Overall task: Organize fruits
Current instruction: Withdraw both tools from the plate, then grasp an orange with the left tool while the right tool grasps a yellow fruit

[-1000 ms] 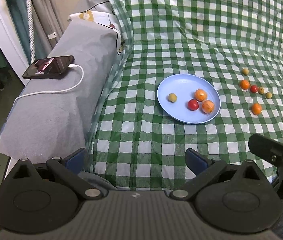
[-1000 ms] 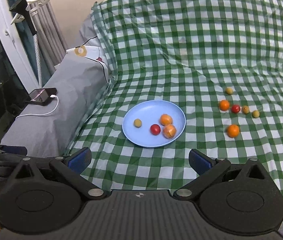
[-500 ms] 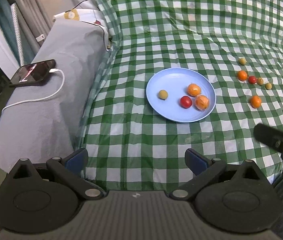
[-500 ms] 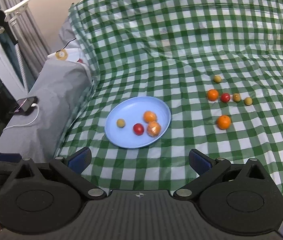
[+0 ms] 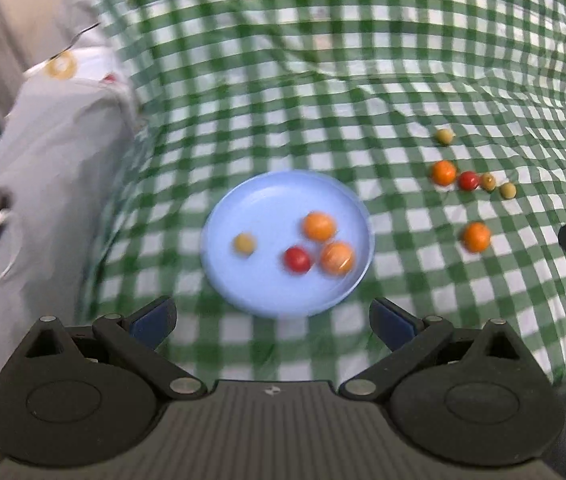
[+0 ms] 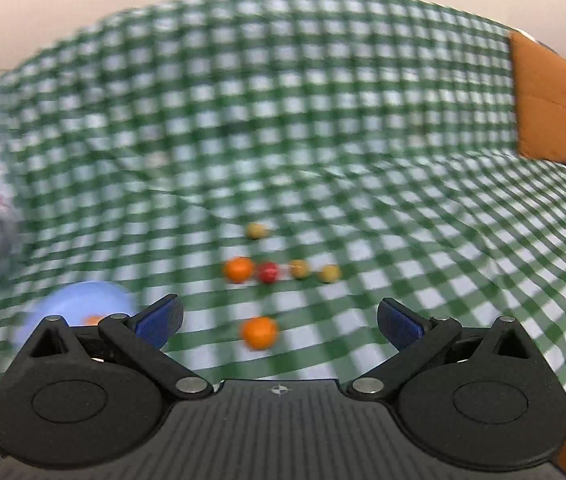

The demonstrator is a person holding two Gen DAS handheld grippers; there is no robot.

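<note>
- Left gripper (image 5: 271,316): fingers spread wide apart, nothing between them; blue pads (image 5: 151,318) on the inner faces; it sits over the near edge of the cloth, just short of the plate
- Right gripper (image 6: 279,320): fingers likewise spread wide, holding nothing; the lone orange fruit shows in the gap between them, apart from both pads; a dark part of this gripper also shows at the right edge of the left wrist view
- Plate (image 5: 267,200): round, light blue, lying flat on the checked cloth; in the right wrist view only a blurred part of it shows at lower left (image 6: 79,300)
- Fruits on the plate, four: one small yellow-green fruit (image 5: 244,243) on the left side, apart from the rest; one red fruit (image 5: 297,260) near the middle; two orange fruits (image 5: 318,226) (image 5: 337,257) on the right side, close together, the lower one just beside the red one
- Fruits loose on the cloth, six, right of the plate: a row of an orange fruit (image 5: 443,172), a red fruit (image 5: 469,180) touching or nearly touching it, and two small yellowish fruits (image 5: 488,181) (image 5: 507,190); one yellowish fruit (image 5: 444,136) farther back; one lone orange fruit (image 5: 476,237) nearer, between the row and the cloth's near edge
- Cloth (image 5: 323,80): green and white checks, creased, covering the surface
- Grey cover (image 5: 55,152): left of the cloth
- Orange cushion (image 6: 549,100): far right, right wrist view
- Both views are motion-blurred
</note>
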